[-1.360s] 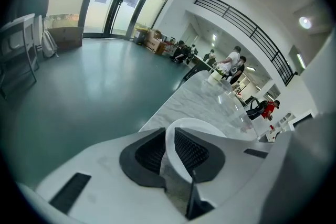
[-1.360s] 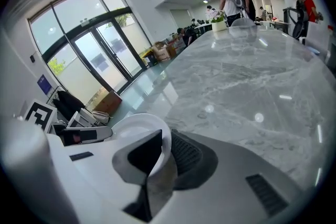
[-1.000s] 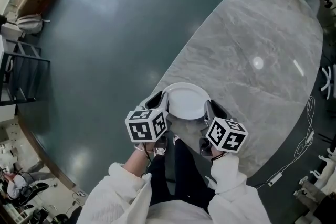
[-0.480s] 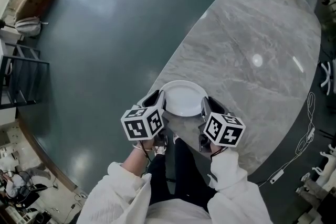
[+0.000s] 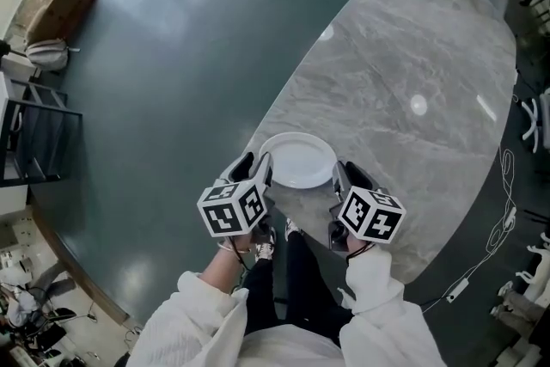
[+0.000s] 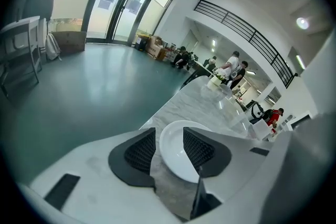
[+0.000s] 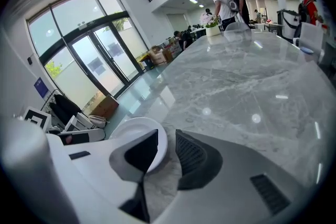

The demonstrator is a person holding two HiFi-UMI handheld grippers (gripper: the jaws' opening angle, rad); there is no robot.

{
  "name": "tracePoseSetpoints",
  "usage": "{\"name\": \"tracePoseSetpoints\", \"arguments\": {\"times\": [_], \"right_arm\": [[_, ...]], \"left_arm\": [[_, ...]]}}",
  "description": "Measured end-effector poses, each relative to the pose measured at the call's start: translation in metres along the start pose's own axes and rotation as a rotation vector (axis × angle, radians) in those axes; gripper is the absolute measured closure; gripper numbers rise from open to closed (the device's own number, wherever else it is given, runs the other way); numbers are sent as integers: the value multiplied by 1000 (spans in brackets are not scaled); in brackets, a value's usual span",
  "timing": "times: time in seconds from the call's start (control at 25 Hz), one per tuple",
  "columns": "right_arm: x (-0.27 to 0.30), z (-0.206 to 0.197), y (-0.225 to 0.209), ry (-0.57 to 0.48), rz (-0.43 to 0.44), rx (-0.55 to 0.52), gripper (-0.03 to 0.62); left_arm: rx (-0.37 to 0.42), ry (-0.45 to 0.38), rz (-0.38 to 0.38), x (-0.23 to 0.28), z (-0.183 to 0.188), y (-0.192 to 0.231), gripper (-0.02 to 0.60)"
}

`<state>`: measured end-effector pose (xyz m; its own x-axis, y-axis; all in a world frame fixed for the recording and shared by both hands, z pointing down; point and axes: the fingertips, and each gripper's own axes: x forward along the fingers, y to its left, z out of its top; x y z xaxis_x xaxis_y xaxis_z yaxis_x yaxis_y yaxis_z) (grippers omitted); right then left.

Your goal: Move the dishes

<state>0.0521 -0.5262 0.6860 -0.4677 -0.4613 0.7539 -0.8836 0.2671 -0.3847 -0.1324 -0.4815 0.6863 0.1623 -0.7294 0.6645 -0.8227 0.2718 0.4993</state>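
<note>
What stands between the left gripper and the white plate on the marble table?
Nothing visible does. The plate lies on the table, and its rim is already between the left gripper's jaws. Those jaws have just been opening and stand apart around the rim.

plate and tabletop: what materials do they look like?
Plate: plain white, smooth and glossy with a thin raised rim; probably glazed ceramic, though melamine would look alike.
Table: grey top with pale veining, polished enough to mirror the ceiling lights; looks like marble or a stone-look slab. The pictures can't tell which.
</note>
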Motion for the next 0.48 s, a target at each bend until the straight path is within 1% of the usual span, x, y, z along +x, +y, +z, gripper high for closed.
{"name": "tracePoseSetpoints", "arguments": {"times": [0.08,0.24,0.32,0.48], "right_arm": [[-9,1,-2,-18,-8,11,434],[-34,2,-4,-77,-38,43,431],[-51,3,-1,-123,-52,73,503],[-92,-1,13,-200,-40,104,522]], "left_arm": [[6,-6,-9,-9,3,-5,437],[45,-15,-24,-34,6,-17,439],[65,-30,-46,-50,9,-26,439],[102,-51,-108,-87,12,-45,440]]}}
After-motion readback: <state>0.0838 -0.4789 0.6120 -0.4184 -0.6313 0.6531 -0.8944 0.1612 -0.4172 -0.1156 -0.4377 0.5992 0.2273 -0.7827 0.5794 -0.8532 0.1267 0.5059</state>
